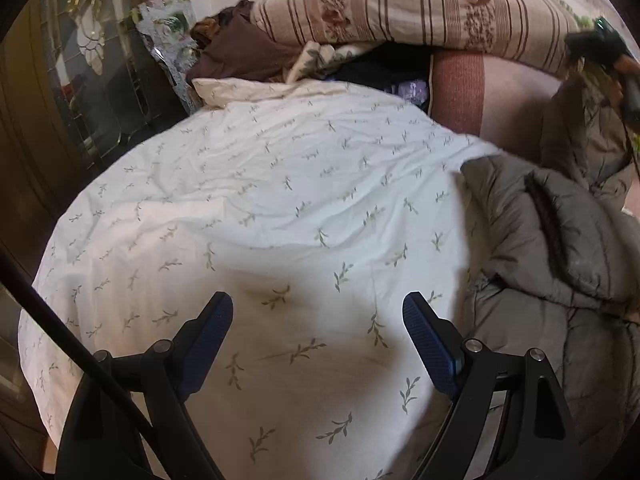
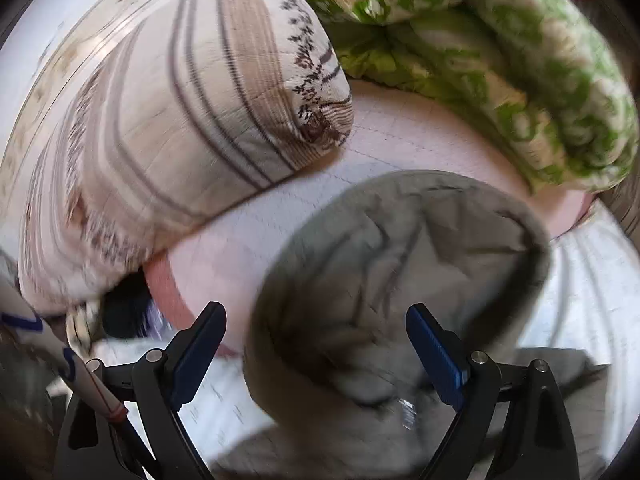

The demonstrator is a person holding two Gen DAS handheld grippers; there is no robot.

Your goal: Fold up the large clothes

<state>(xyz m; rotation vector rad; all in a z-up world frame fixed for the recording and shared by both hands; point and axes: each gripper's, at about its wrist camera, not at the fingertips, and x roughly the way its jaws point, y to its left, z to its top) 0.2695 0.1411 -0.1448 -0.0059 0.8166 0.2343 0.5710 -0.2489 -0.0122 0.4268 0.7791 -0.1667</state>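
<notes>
A grey quilted jacket (image 1: 560, 240) lies crumpled on the right side of the bed, partly over a white leaf-print sheet (image 1: 260, 200). My left gripper (image 1: 318, 312) hangs open low over that sheet, nothing between its blue pads, with the jacket just to its right. At the far right edge of the left wrist view, my right gripper (image 1: 600, 46) is raised, with a flap of grey fabric standing up under it. In the blurred right wrist view, the right gripper (image 2: 316, 320) has its jaws wide apart. A bulge of the jacket (image 2: 400, 248) sits between them, and the pads do not press on it.
A striped pillow (image 1: 420, 4) (image 2: 180, 120) lies at the head of the bed on a pink mattress (image 1: 508, 100). A brown clothes pile (image 1: 240, 56) sits beside it. A green floral quilt (image 2: 500, 52) is rolled up behind. A wooden glass-front cabinet (image 1: 80, 80) stands left of the bed.
</notes>
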